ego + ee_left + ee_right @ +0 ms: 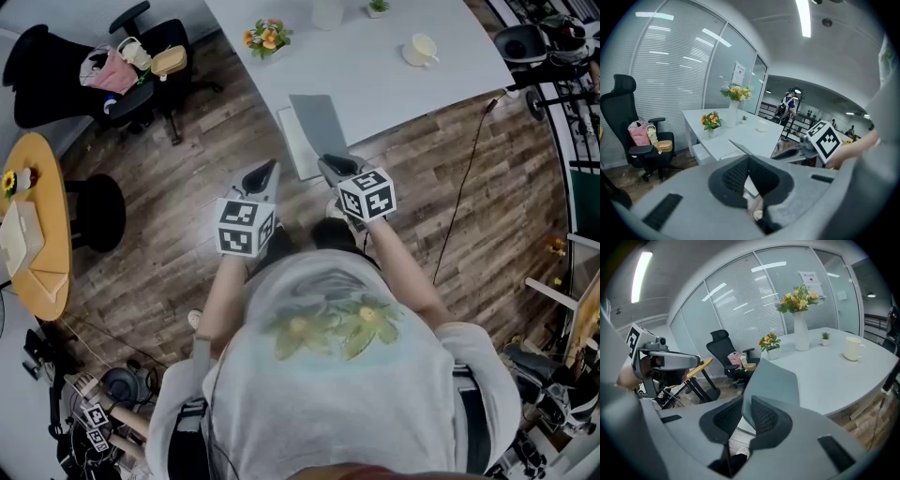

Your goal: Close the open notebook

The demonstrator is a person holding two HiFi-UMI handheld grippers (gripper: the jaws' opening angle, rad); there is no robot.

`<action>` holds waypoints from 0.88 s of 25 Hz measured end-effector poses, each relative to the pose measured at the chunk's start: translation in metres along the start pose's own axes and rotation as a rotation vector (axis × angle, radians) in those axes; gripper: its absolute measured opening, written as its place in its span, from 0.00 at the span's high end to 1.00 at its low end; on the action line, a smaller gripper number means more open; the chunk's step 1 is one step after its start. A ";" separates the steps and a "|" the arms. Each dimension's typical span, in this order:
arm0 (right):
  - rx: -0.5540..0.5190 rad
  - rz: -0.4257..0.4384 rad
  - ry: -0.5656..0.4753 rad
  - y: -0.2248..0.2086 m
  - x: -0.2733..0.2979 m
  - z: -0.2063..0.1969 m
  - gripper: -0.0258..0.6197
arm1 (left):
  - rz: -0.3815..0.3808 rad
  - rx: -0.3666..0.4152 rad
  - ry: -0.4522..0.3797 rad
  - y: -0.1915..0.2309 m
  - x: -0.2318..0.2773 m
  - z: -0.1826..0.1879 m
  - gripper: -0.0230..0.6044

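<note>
The notebook lies at the near edge of the white table [375, 84], its grey cover [317, 124] lifted off the white page [298, 150]. My right gripper [330, 165] is shut on the cover's near edge. In the right gripper view the grey cover [774, 380] stands up tilted between the pads, with the right gripper [743, 414] clamped on it. My left gripper [267, 171] hovers just left of the notebook, off the table's edge, shut with nothing in it. In the left gripper view the left gripper [749, 158] shows closed tips, the cover's edge [740, 147] beyond them.
On the table stand a small pot of orange flowers [267, 37], a white cup [422, 49] and a tall vase of flowers [800, 329]. A black office chair with bags [103, 75] and a round wooden table [42, 225] stand to the left. A cable [469, 178] runs across the wooden floor.
</note>
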State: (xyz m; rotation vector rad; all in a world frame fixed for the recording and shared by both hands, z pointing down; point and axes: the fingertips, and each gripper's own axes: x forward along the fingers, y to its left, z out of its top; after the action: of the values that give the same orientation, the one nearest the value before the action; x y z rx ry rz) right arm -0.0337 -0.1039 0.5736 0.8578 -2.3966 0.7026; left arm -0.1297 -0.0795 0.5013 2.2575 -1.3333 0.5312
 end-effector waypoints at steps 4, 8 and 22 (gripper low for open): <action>-0.001 0.010 0.013 0.002 0.006 -0.002 0.86 | 0.000 -0.006 0.002 0.003 0.000 -0.001 0.96; -0.004 0.023 0.029 0.006 0.014 -0.006 0.86 | 0.001 -0.009 0.006 0.008 0.000 -0.002 0.96; -0.020 0.023 0.088 0.012 0.040 -0.023 0.86 | -0.001 -0.023 0.030 0.025 -0.002 -0.009 0.96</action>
State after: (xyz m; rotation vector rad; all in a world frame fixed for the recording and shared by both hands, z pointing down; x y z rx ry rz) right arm -0.0630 -0.0984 0.6112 0.7761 -2.3343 0.7092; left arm -0.1537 -0.0835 0.5128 2.2230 -1.3175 0.5447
